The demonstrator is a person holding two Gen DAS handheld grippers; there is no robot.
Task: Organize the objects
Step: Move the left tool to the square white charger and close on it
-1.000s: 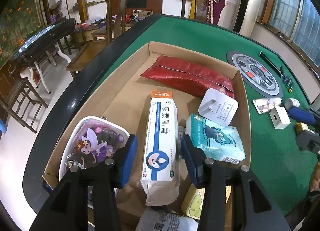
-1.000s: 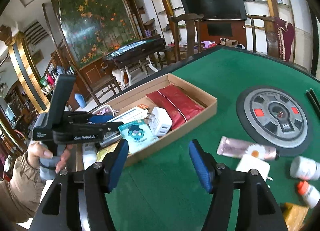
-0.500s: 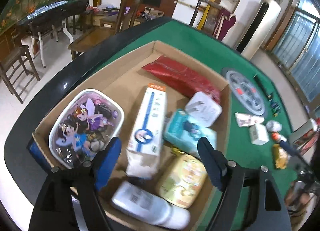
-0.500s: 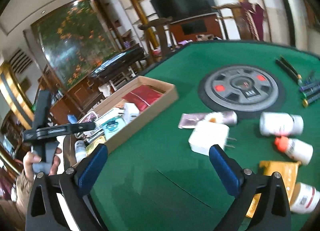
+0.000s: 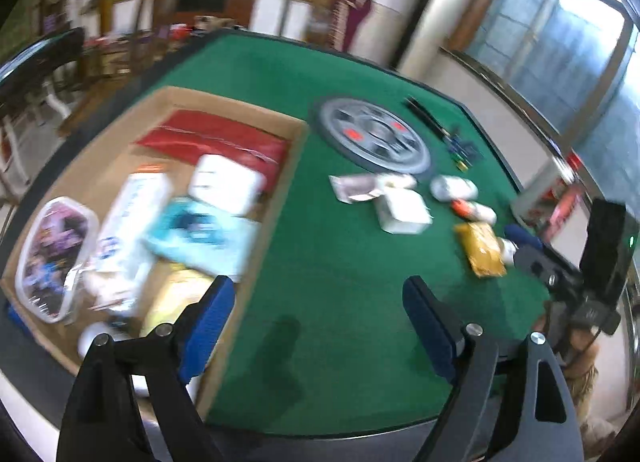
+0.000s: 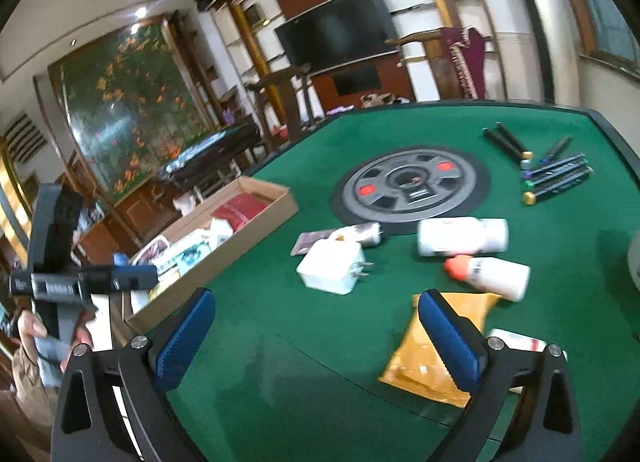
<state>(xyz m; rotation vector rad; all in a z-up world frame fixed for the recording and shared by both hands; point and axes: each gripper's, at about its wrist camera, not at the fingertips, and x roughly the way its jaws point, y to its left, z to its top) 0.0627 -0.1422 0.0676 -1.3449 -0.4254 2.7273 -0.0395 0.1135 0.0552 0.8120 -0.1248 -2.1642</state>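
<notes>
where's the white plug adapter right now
In the right wrist view the white plug adapter lies on the green felt table, outside the cardboard box, just in front of the small tube and left of the orange-capped bottle.

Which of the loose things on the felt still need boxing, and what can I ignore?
Job: white charger, yellow packet, orange-capped bottle, white bottle, cardboard box.
Ignore: round centre panel, pens.

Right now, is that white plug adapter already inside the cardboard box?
No. The white plug adapter lies on the green table, apart from the cardboard box.
</notes>
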